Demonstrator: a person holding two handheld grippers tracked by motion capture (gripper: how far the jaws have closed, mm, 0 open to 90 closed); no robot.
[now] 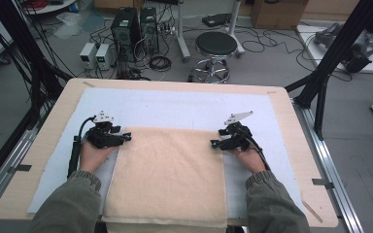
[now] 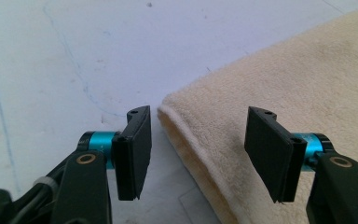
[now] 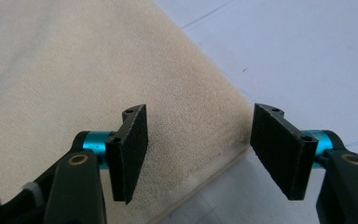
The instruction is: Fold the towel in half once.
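A black stool (image 1: 216, 46) and computer towers (image 1: 135, 26) stand beyond the table (image 1: 291, 126).

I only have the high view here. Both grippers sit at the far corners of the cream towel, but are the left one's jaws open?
Observer: Yes. The left gripper view shows the left gripper open, its jaws straddling the far corner of the towel.
Operator: Is that corner a single layer?
Observer: No. A folded, rolled edge shows there, one layer over another.
Operator: And the right side?
Observer: The right gripper is open too, one jaw over the towel and one over the white mat.
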